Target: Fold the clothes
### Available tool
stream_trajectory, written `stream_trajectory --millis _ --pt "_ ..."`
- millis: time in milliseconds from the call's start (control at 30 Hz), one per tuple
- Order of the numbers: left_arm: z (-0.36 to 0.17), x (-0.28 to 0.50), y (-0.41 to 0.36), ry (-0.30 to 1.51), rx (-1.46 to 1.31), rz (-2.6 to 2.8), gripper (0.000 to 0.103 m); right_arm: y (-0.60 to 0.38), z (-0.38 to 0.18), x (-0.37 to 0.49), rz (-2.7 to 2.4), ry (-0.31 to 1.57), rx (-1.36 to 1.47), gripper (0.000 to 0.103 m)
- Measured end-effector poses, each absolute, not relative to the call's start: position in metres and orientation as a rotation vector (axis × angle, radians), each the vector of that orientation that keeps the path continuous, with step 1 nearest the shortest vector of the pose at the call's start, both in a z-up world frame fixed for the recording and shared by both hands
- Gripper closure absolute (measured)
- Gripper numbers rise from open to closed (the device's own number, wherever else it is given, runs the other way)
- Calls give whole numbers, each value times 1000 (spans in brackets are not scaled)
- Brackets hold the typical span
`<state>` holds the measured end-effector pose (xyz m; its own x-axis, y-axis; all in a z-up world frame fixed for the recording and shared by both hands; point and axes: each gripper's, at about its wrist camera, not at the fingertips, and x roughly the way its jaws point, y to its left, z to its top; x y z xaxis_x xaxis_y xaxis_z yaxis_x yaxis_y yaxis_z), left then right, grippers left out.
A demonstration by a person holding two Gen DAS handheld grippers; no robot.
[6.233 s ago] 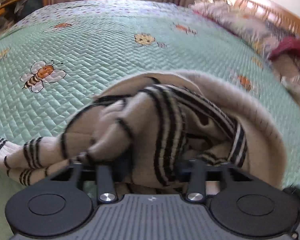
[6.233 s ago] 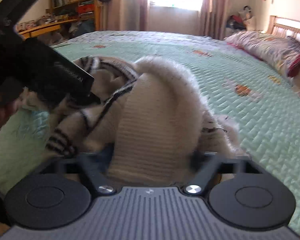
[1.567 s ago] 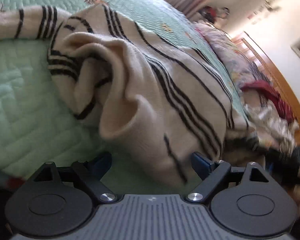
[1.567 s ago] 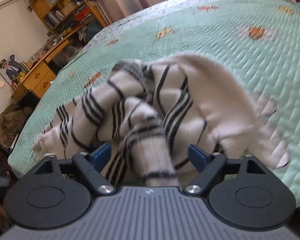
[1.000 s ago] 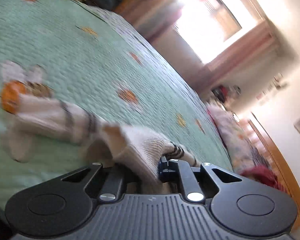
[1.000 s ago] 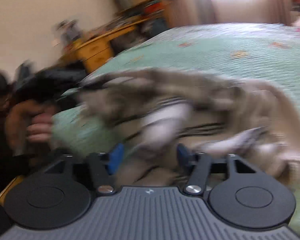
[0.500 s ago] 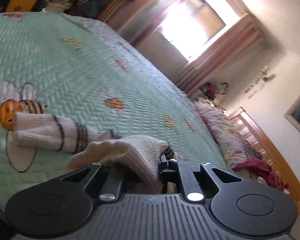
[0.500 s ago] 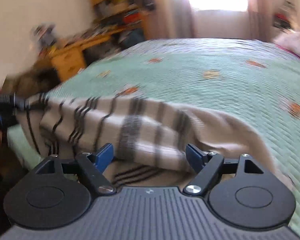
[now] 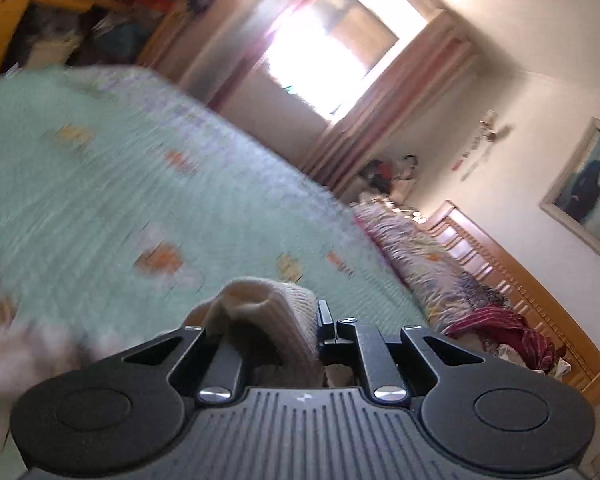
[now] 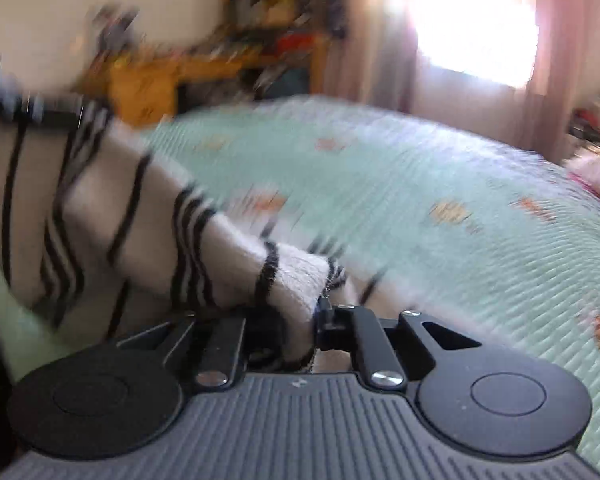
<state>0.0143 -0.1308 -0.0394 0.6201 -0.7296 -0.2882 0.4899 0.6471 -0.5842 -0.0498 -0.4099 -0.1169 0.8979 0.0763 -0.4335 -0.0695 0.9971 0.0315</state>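
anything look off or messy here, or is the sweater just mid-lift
Nothing looks damaged or spilled. The striped sweater hangs stretched between the left gripper, shut on its cream edge, and the right gripper, whose jaws have just closed on a striped part. Only untidy spot: a red garment heaped by the headboard. The bedspread lies flat.

We see our left gripper [image 9: 278, 320] as a matte black frame with a ribbed grey-black deck, two round discs at its sides and silver screw heads on the finger links. Our right gripper [image 10: 296, 316] looks the same, with a small pale mark on the deck's front edge.
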Motion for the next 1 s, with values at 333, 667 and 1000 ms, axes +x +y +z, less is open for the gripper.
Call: stream_trajectory --millis 333,667,1000 --pt "197 26 -273 187 -376 -1016 90 -538 119 -126 -168 -62 92 96" --pt "36 69 -229 556 -392 -731 87 -471 -1 -136 92 205 82 47" --pt "-228 48 -68 992 -575 -380 88 -446 -164 -151 66 591 75 44"
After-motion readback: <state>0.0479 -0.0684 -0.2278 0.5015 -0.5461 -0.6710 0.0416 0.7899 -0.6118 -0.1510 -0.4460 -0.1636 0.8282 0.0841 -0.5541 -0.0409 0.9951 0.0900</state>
